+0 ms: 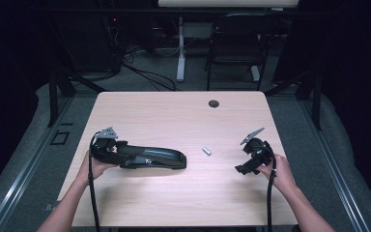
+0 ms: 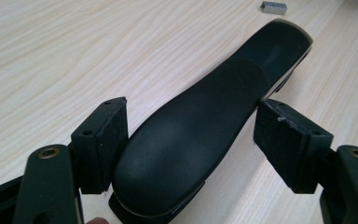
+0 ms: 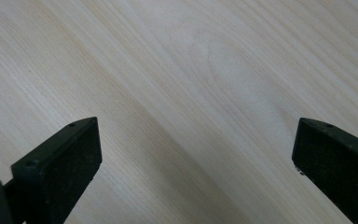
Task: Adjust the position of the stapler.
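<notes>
Your left tongs [image 2: 191, 140] are closed on the rear end of the black stapler [image 2: 205, 126], pads pressing both of its sides; the stapler lies flat on the surface [image 1: 174, 116], nose pointing to 3 o'clock. Your right tongs [image 3: 196, 163] gape wide, holding nothing, over bare wood. A small block of staples [image 1: 206, 151] lies between both tongs, just off the stapler's nose at 2 o'clock.

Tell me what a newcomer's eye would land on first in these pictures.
The long black stapler lying left of centre on the pale wooden table stands out first, with the left gripper clamped on its rear end. Next comes the small silver strip of staples lying alone just right of the stapler's nose. At the right edge the right gripper hangs open over bare wood.
</notes>
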Available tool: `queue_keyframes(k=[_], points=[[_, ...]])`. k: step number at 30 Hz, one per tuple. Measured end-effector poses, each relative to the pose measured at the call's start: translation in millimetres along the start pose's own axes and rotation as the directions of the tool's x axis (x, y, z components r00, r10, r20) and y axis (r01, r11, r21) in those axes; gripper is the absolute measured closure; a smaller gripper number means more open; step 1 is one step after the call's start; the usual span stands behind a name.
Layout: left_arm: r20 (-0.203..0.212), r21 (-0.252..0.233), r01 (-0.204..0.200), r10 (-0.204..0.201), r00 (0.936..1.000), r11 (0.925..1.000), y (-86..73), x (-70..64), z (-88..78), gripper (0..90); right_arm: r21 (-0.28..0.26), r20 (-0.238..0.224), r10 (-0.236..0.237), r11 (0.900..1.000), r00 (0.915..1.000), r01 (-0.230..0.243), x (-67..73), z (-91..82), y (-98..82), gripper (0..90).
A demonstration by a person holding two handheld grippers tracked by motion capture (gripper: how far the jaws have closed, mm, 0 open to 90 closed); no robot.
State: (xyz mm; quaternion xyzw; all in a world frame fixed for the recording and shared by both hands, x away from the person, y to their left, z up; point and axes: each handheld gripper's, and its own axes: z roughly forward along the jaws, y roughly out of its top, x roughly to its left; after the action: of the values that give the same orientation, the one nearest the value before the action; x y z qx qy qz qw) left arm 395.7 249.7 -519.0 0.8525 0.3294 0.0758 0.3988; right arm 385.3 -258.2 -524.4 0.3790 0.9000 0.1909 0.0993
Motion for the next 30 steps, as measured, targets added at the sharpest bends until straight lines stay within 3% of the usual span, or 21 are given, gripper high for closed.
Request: queue_keyframes(k=[14, 19, 30], points=[[0.044, -0.006, -0.030, 0.030, 0.9986, 0.9995, -6.2, 0.1, -6.8, 35.5, 0.008, -0.006, -0.001, 1.000, 1.0000, 0.001, -0.5, 0.2, 0.0, 1.2], [0.034, 0.023, -0.084, 0.083, 0.9960, 0.9962, -8.4, -5.6, -9.3, 39.0, 0.013, -0.003, 0.001, 1.000, 1.0000, -0.001, -0.6, 1.5, -0.3, 2.5], [0.050, 0.053, -0.095, 0.093, 0.9945, 0.9940, -11.8, -11.0, -12.4, 44.0, 0.019, -0.003, 0.002, 1.000, 1.0000, -0.002, -0.9, 2.0, -0.3, 2.5]])
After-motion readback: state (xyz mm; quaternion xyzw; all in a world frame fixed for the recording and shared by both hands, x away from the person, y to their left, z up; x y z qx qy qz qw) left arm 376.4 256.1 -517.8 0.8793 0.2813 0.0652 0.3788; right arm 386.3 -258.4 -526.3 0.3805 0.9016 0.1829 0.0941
